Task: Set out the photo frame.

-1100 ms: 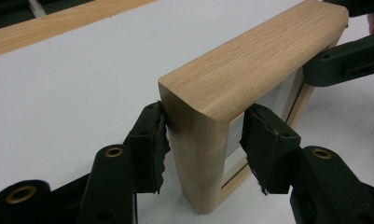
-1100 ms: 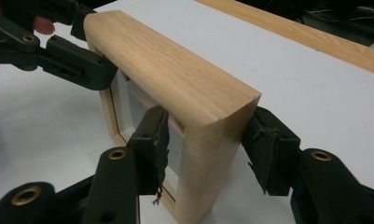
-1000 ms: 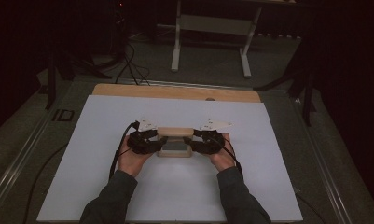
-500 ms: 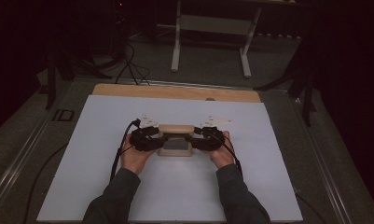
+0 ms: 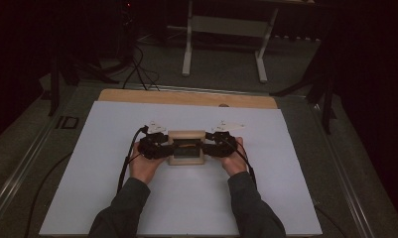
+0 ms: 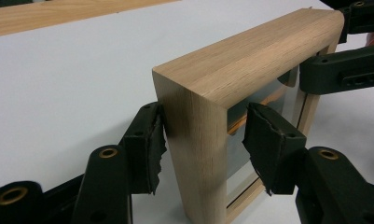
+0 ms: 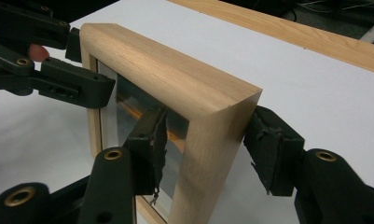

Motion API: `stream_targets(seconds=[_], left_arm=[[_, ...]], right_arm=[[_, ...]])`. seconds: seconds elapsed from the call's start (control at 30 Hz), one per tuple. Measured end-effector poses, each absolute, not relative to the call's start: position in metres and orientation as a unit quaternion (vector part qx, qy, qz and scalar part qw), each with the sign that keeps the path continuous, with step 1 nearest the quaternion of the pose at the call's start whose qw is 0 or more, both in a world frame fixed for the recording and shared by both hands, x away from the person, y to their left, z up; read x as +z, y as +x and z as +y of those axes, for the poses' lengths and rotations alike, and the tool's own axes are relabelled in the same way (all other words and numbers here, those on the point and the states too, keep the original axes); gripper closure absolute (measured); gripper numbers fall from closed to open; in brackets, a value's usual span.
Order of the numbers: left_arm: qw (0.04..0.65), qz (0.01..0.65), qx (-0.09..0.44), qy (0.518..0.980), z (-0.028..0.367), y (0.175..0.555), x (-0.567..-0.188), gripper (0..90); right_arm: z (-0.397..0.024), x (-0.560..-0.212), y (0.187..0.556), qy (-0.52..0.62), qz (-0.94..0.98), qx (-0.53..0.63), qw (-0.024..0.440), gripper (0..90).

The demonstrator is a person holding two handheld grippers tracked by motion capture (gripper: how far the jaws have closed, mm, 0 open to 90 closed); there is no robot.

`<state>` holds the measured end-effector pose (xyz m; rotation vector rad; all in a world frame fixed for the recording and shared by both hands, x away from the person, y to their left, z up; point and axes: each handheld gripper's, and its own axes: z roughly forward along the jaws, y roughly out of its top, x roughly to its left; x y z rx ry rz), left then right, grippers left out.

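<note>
Wooden frame (image 5: pixel 186 147) upright on tabletop (image 5: pixel 286 163), long axis spanning left gripper (image 6: pixel 203 140) and right gripper (image 7: pixel 203 144), jaws just opening, straddling end posts, pads slack.

A lab-like recording space is suggested: a white-covered worktop (image 5: pixel 286 148) is ringed by dark curtains, floor cables (image 5: pixel 137 64) at upper left.

The left tool (image 6: pixel 201 147) straddles the near end of an upright light oak rectangular frame with a glass pane (image 6: pixel 250 70), mid-frame; its jaws have just been opening, the right pad off the wood. The other black tool (image 6: pixel 348 65) sits upper right, the white tabletop (image 6: pixel 72 79) at left.
</note>
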<state>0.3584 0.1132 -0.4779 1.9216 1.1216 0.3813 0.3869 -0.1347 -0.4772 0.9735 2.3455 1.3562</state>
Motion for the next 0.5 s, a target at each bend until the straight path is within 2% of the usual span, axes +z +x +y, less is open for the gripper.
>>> stream_targets(seconds=[0.37, 0.5], left_arm=[[0.428, 0.442, 0.145, 0.775, 0.1128, 0.3579, -0.4782, 46.9], [0.428, 0.441, 0.141, 0.776, 0.1124, 0.358, -0.4789, 43.3]], right_arm=[[-0.1369, -0.4773, 0.3824, 0.336, 0.809, 0.464, 0.131, 48.6], [-0.1365, -0.4779, 0.3823, 0.335, 0.811, 0.462, 0.128, 45.8]])
